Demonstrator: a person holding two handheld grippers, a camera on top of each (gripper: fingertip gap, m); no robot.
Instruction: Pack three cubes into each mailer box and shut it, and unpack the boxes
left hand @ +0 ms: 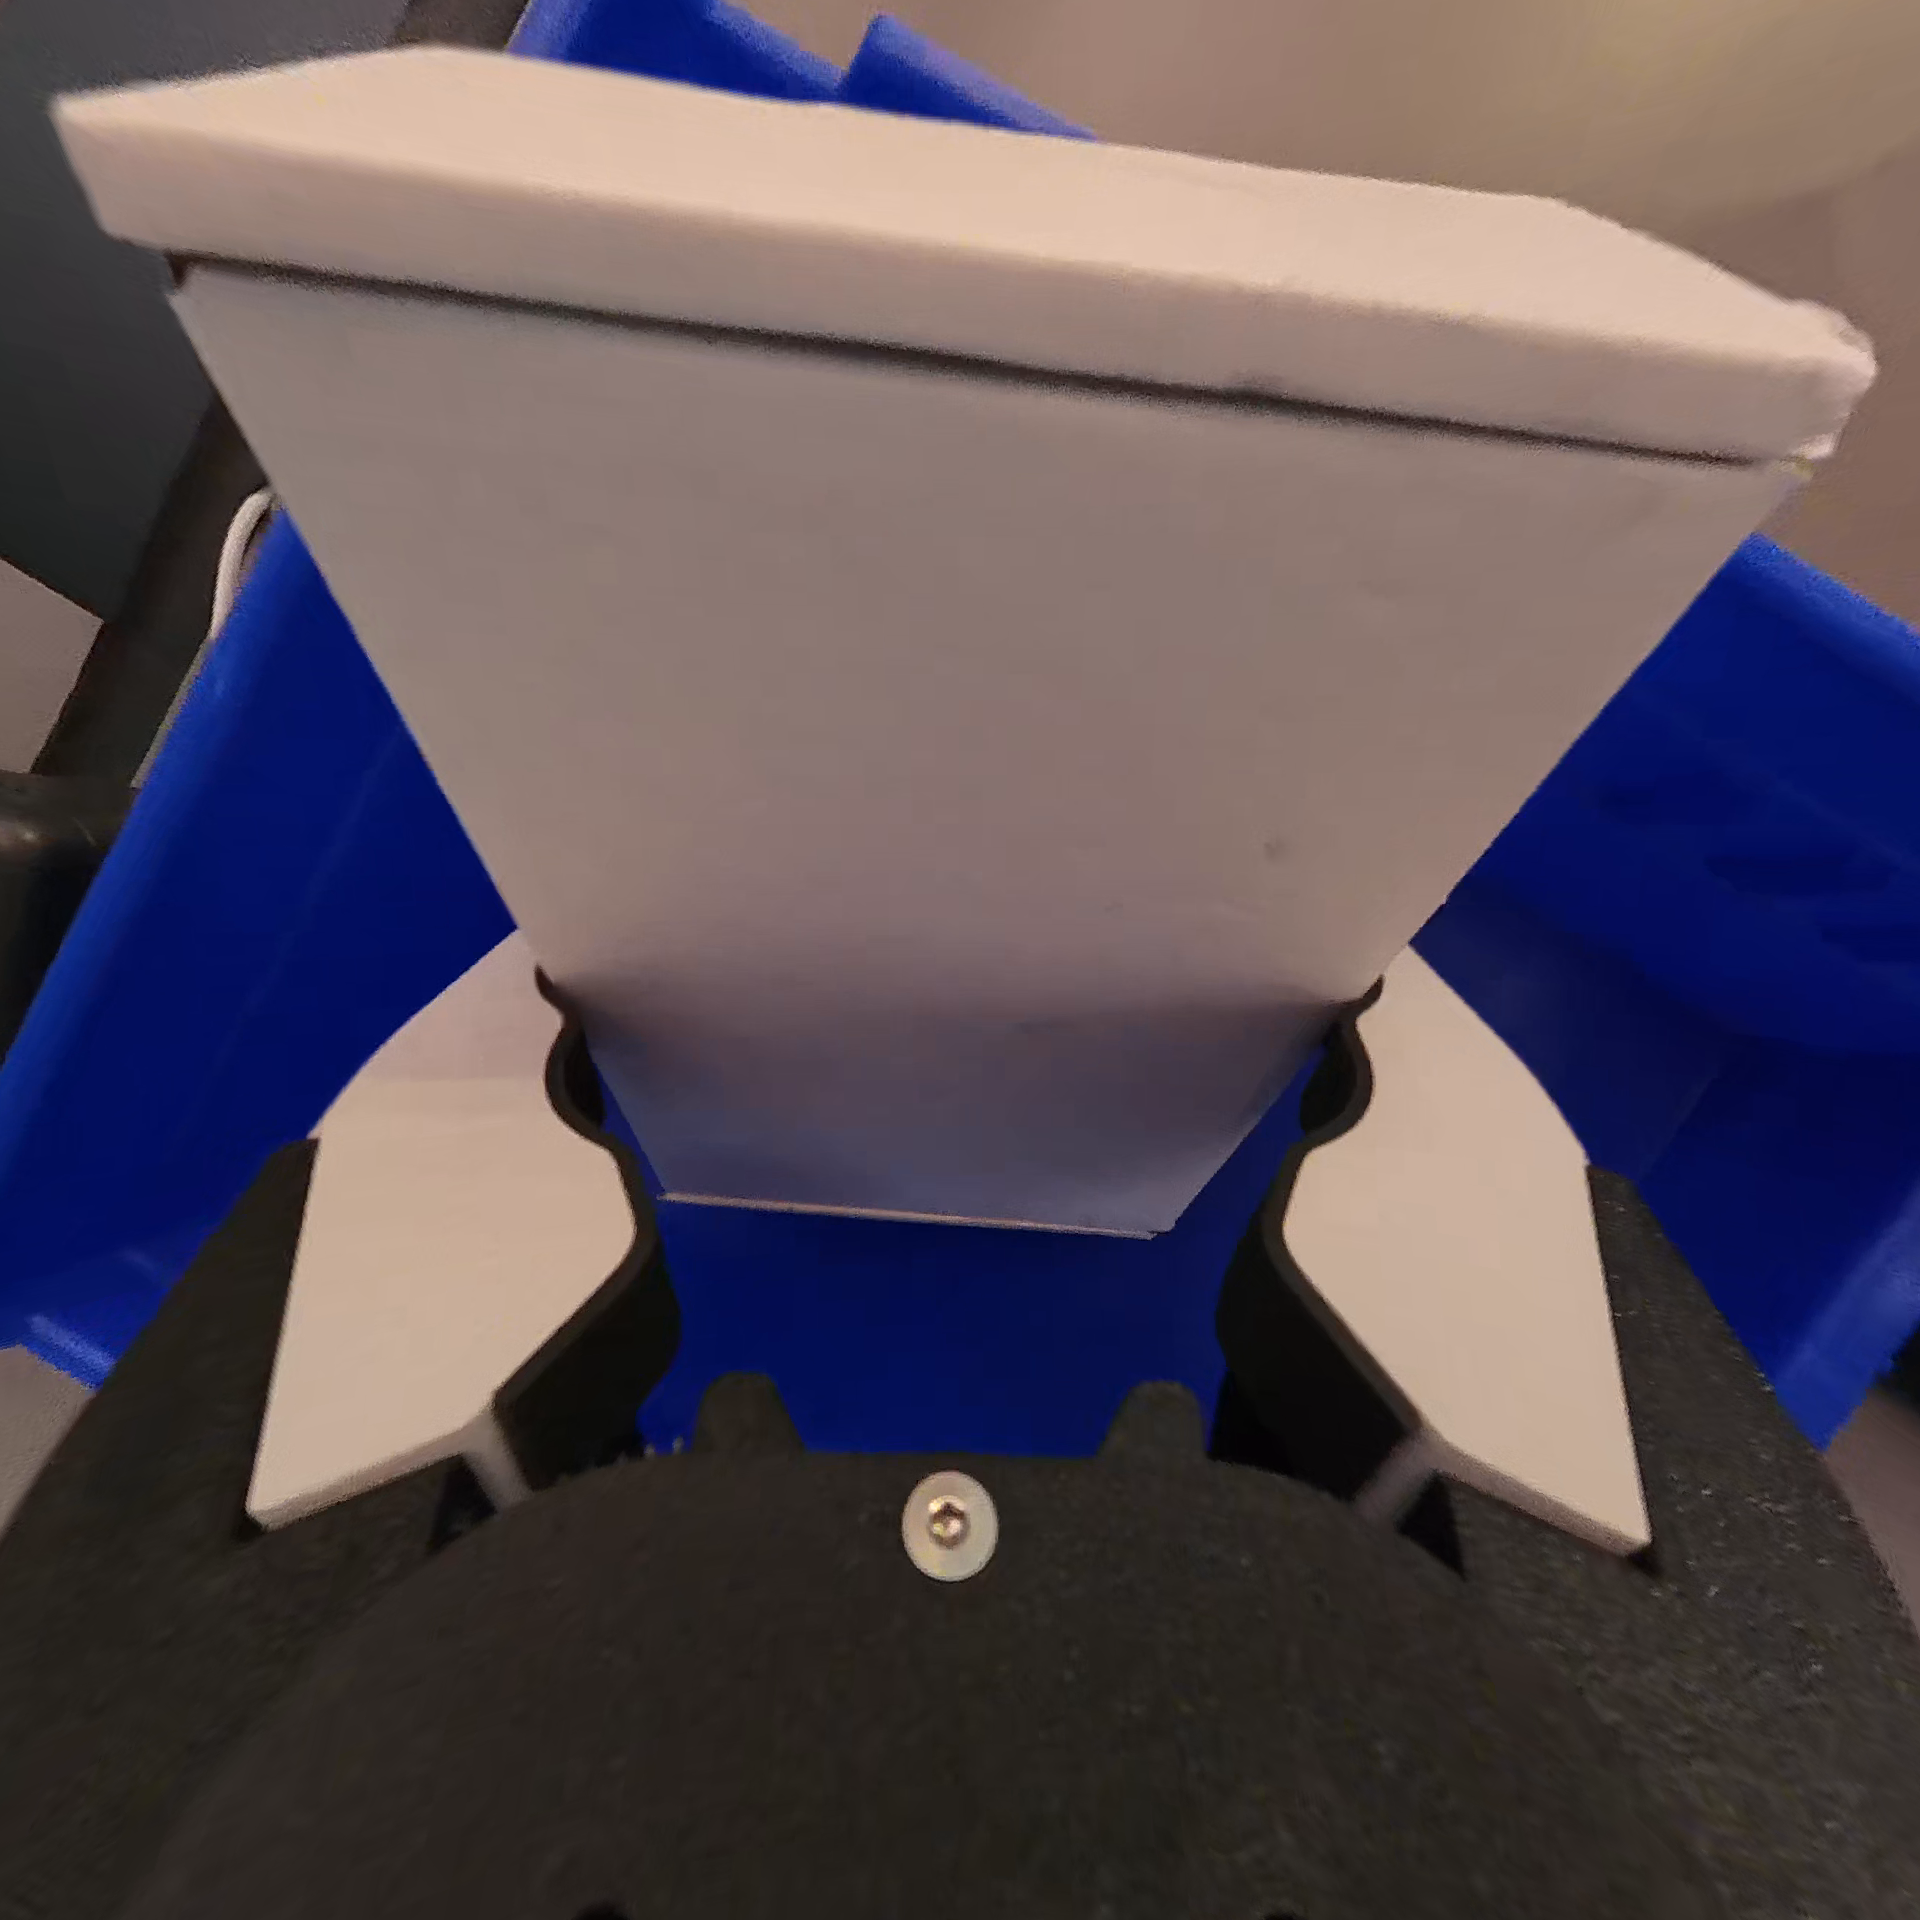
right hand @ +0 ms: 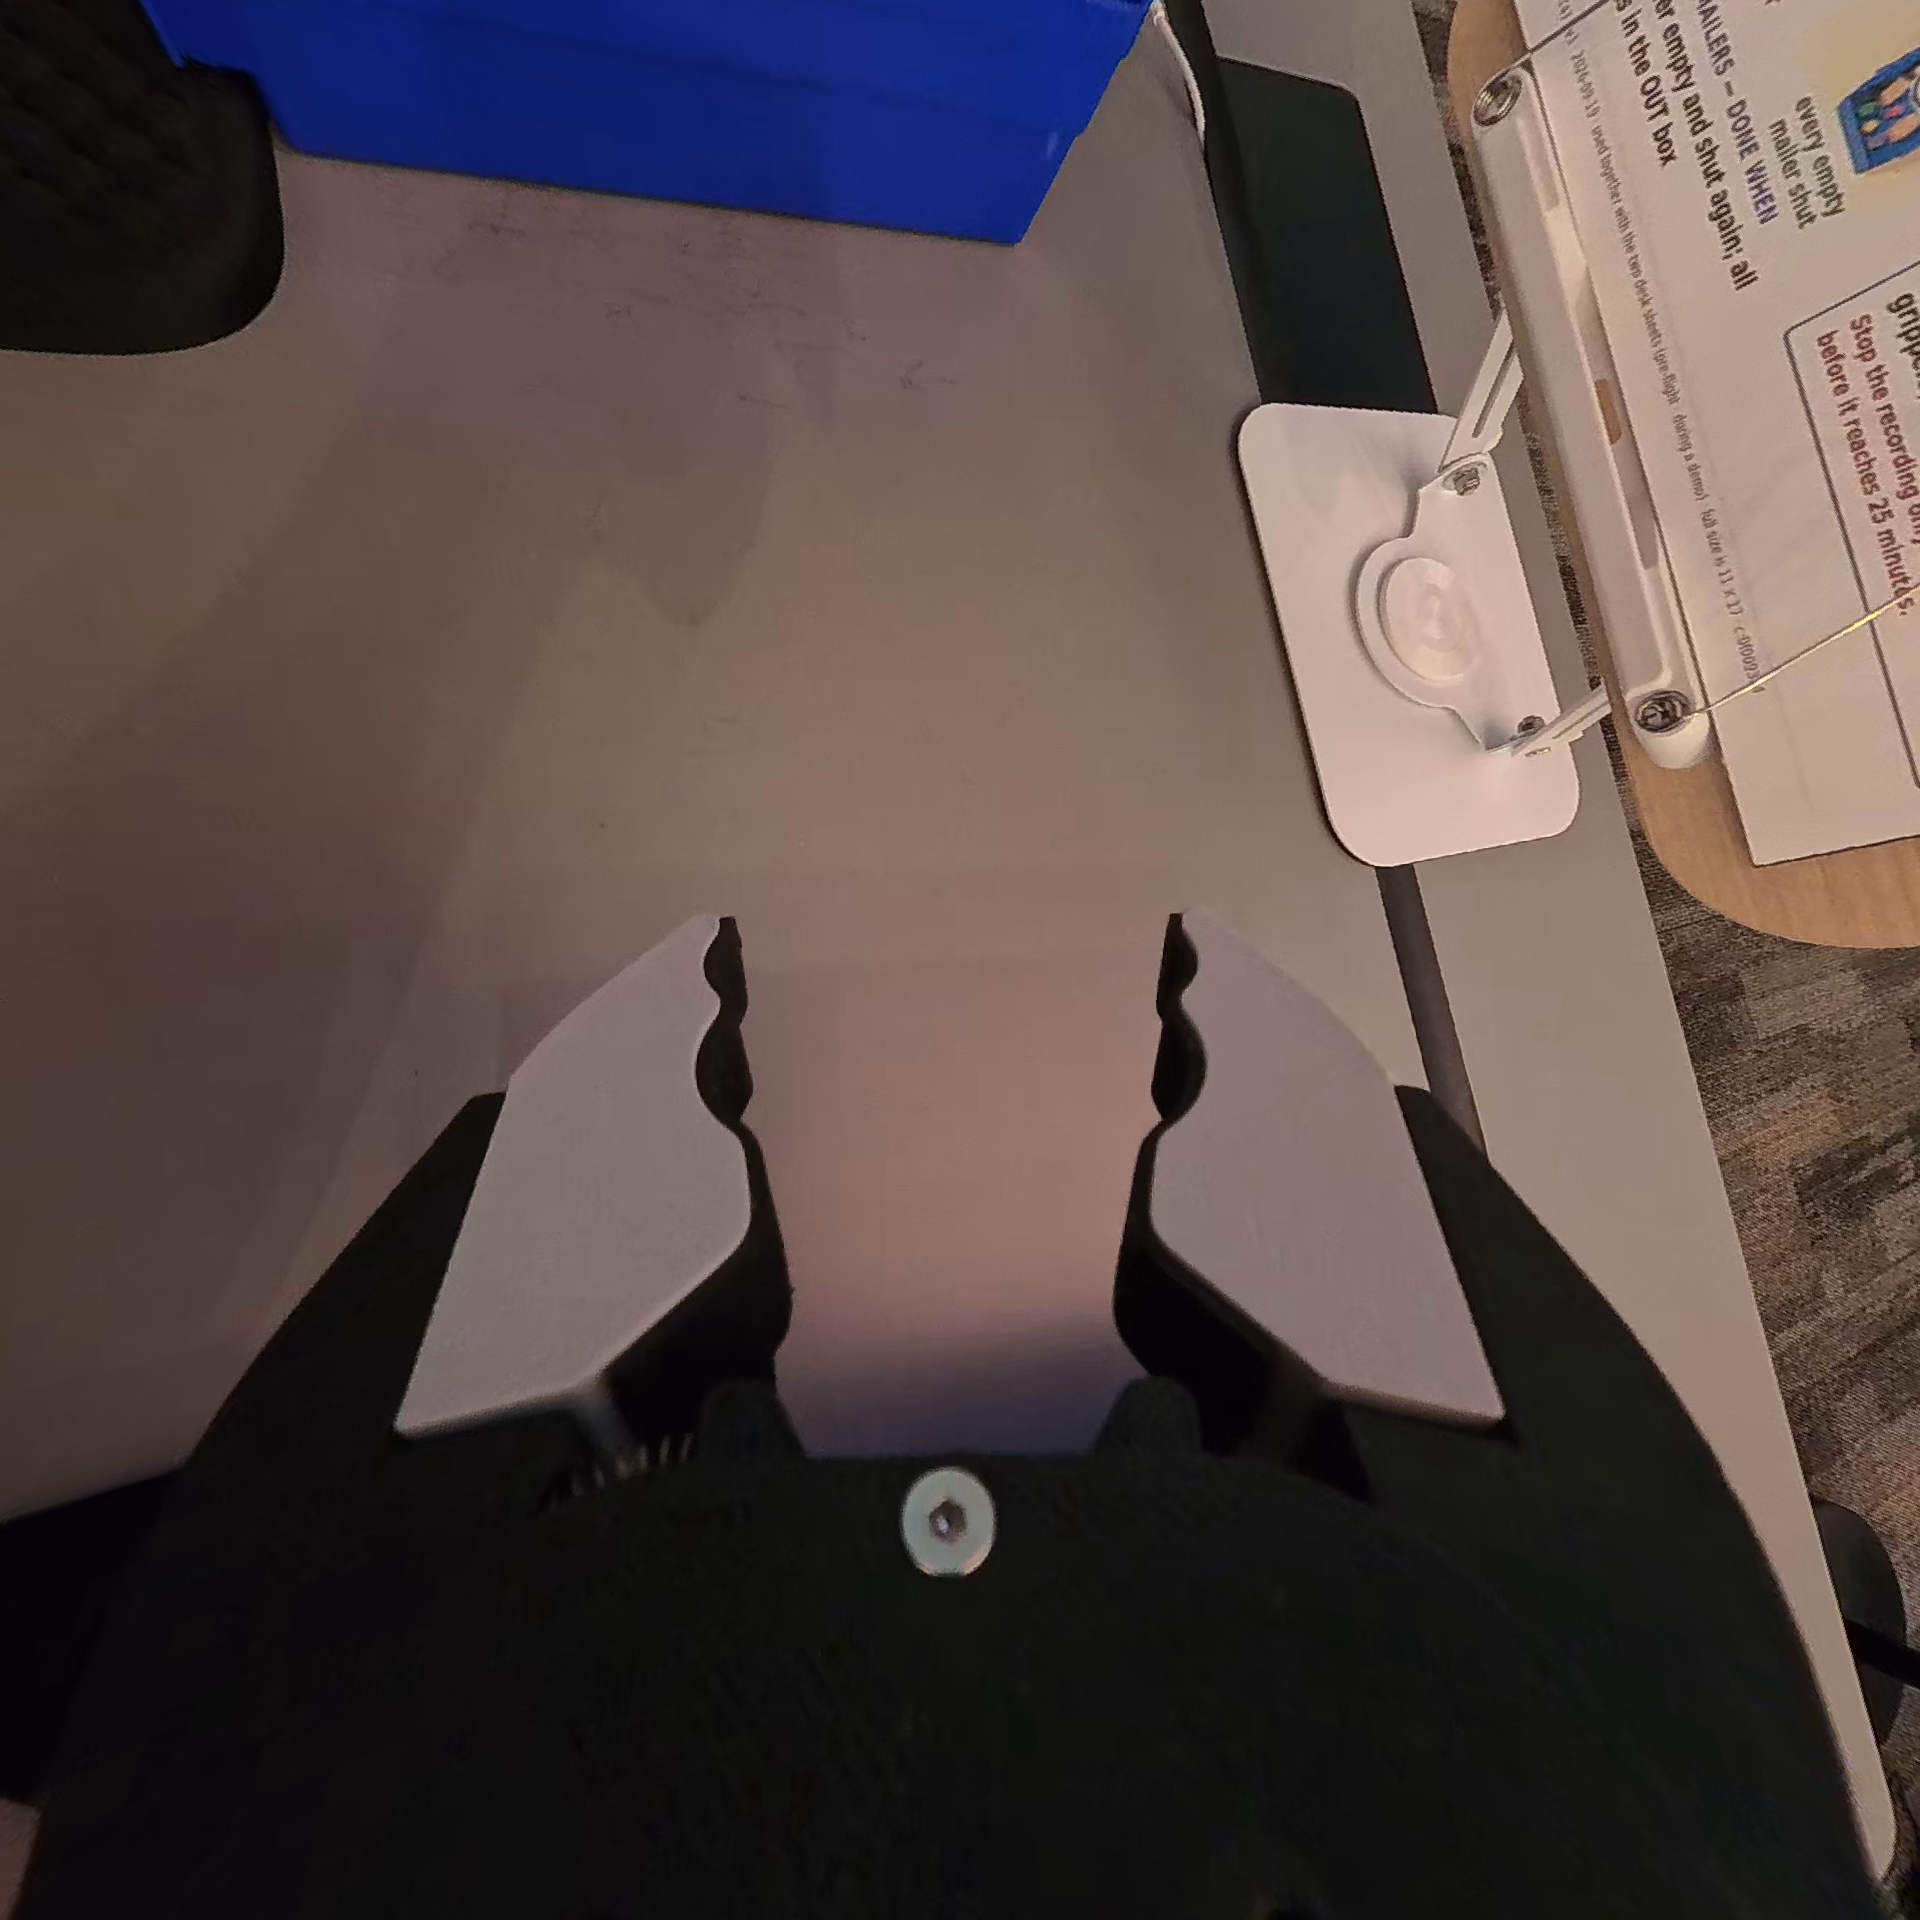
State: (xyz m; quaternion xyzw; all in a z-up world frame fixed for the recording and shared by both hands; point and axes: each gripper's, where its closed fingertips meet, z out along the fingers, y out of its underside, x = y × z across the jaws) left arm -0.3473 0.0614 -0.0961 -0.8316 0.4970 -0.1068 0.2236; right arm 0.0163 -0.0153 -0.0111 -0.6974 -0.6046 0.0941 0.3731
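left wrist view faces blue bins (left hand: 312,831) closely; right looks down, perhaps sharing one (right hand: 675,114).

Dim warm light, motion blur, wide-angle distortion

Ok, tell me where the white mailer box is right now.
In the left wrist view, the white mailer box fills the centre, shut, gripped between the left gripper fingers and held over the blue bin. The right wrist view does not show it.
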